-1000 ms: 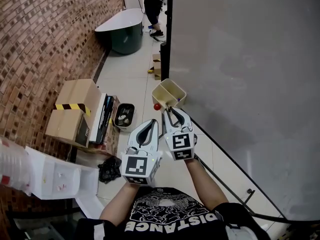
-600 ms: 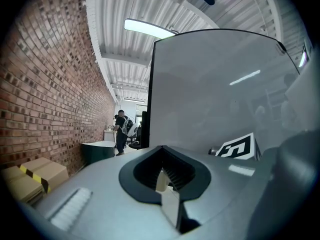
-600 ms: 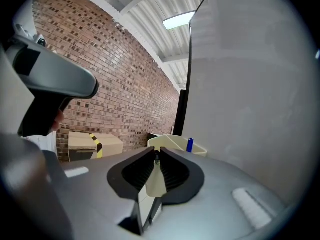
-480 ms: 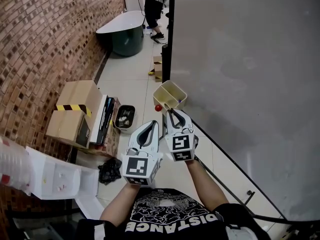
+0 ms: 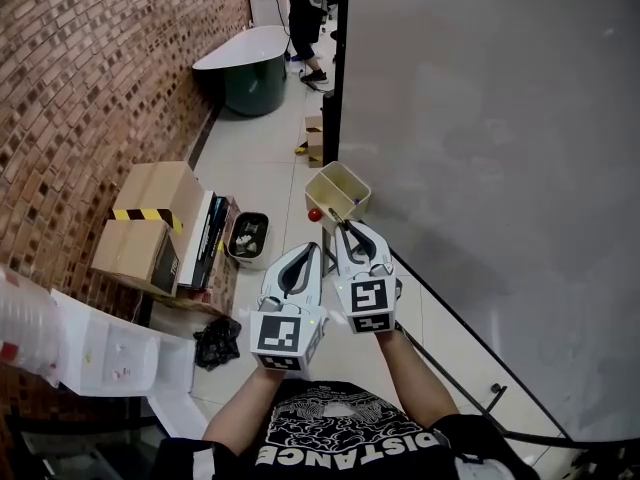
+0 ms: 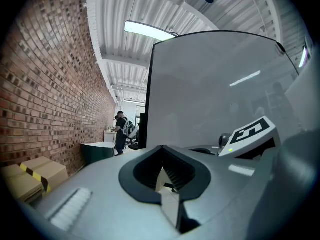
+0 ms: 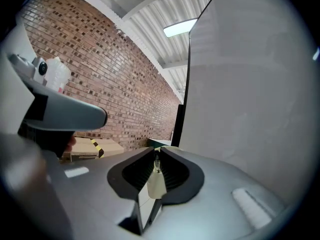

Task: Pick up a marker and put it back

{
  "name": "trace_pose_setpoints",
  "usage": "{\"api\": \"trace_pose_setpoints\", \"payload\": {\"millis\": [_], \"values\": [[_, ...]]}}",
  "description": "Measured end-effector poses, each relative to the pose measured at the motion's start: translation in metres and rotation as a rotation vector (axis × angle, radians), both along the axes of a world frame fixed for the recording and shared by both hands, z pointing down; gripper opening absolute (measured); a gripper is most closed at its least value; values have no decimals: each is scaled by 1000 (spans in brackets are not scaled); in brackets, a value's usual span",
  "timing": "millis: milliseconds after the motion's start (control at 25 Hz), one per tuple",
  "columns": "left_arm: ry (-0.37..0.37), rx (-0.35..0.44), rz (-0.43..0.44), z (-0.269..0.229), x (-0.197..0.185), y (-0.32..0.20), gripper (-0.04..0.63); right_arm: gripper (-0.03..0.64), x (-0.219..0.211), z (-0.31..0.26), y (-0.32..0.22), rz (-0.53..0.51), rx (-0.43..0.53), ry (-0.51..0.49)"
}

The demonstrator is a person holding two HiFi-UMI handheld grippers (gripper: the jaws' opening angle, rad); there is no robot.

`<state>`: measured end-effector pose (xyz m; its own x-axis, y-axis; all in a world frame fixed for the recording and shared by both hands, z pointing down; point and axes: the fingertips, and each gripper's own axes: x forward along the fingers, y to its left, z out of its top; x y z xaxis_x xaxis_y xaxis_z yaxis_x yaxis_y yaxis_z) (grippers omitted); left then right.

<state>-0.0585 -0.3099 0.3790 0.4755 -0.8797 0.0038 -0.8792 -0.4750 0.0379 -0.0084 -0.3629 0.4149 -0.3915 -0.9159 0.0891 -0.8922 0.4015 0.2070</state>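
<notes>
Between just-closed R gripper (image 7: 157,148) jaws, marker (image 7: 157,164), prob. upright

Only one word is being shown legibly: "DISTANCE", in large white capitals, is being displayed across the person's black shirt (image 5: 345,450) at the bottom edge of the head view. It is set below a white graphic whose fine details cannot be read. Black-and-white square code patterns, without letters, are being carried on the cubes of the left tongs (image 5: 308,250) and the right tongs (image 5: 345,226). Yellow-and-black hazard striping is being shown on a cardboard box (image 5: 150,193) by the brick wall.
</notes>
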Motion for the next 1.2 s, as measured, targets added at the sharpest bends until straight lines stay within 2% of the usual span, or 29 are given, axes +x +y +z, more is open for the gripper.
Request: {"api": "trace_pose_setpoints", "payload": {"millis": [640, 1200], "values": [[35, 22, -34, -9, 15, 25, 5, 32, 16, -62, 60, -28, 113, -46], [18, 36, -30, -14, 27, 45, 5, 34, 21, -73, 96, -38, 149, -59]]}}
